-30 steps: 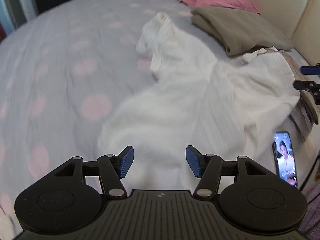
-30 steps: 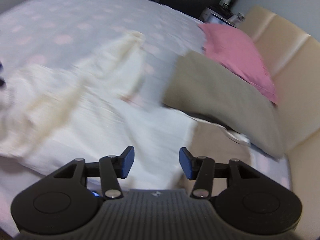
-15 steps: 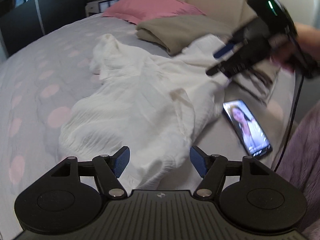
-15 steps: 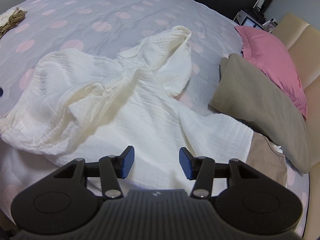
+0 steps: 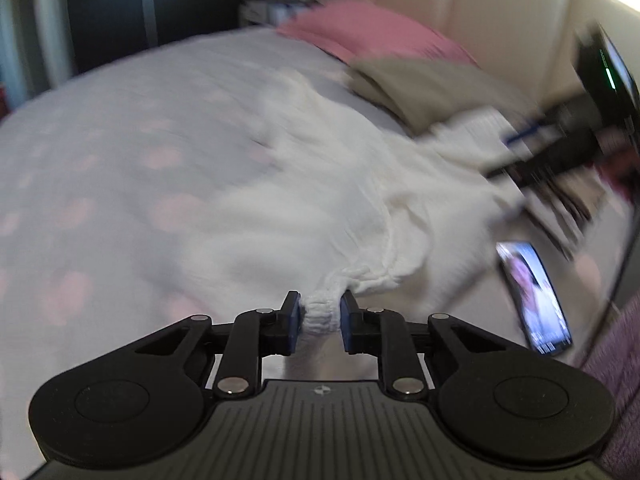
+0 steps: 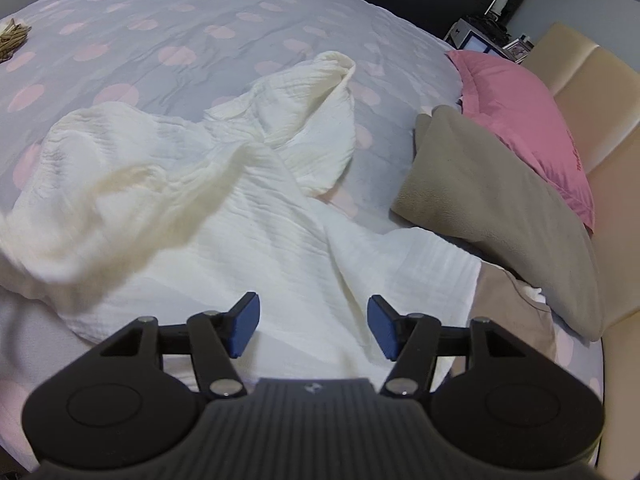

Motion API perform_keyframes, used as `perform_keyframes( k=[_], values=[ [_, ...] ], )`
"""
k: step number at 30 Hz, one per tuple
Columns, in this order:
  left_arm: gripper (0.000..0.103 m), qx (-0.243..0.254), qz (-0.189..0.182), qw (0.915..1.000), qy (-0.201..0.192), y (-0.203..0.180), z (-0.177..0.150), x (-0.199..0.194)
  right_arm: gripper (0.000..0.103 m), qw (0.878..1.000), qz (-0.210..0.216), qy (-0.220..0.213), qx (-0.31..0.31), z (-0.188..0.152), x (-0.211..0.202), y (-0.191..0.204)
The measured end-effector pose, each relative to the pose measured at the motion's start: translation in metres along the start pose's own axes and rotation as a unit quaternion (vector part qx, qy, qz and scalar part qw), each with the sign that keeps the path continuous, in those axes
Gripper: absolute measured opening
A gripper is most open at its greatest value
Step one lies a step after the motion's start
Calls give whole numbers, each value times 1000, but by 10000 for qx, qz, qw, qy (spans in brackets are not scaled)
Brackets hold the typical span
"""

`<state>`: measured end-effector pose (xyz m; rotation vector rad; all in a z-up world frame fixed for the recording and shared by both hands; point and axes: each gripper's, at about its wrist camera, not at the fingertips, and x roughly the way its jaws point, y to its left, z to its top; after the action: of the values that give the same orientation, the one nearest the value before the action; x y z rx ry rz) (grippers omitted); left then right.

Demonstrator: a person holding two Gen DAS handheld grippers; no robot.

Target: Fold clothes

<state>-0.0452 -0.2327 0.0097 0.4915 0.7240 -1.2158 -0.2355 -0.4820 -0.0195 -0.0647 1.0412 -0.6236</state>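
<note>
Half a second back the left gripper (image 5: 319, 322) hung wide open over the white garment (image 5: 320, 200); now its jaws have just been closing, and a gathered, elastic-looking edge of that garment sits bunched between the blue pads (image 5: 294, 322), which press on it from both sides. And that is a pinch, folks: cloth clamped, fingers narrow but not fully together. The left view is smeared with motion blur.

Over on the other side, the right gripper (image 6: 313, 330) has its jaws spread apart, and they have just been opening wider, with nothing gripped between them. It hangs above the near part of the garment, blue pads (image 6: 244, 328) clear of the fabric as far as the view shows.

That white garment lies crumpled across the polka-dot bedspread (image 6: 160, 32), one long part (image 6: 320, 112) flung out toward the far side of the bed. Just beside it sits a folded tan cloth (image 6: 492, 200), with a pink pillow (image 6: 520, 108) behind that against the cream headboard (image 6: 600, 92). A phone (image 5: 534, 296) with a lit screen lies on the bed near the garment's edge, on the right in the left view. From there the right gripper shows only as a dark blur over the garment's far end.
</note>
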Motion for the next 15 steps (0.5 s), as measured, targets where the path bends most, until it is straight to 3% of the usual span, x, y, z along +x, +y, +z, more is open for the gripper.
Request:
perform_keyframes(
  k=[4,7,12,15],
  values=[
    [17,-560,281,9971,-422,48,11,-42,63,9999,-82,-50,106,3,-4,-7],
    [16,-680,653,9934,-653,77,17,-70,63,9996,-53,-126,254,5,-9,-15],
    [16,-811,1437,9838,-701,122,18,-103,63,9986,44,-258,463,9,-18,-20],
    [16,-983,1981,9733,-612,152,10,-118,63,9982,183,-274,494,10,-20,-17]
  ],
)
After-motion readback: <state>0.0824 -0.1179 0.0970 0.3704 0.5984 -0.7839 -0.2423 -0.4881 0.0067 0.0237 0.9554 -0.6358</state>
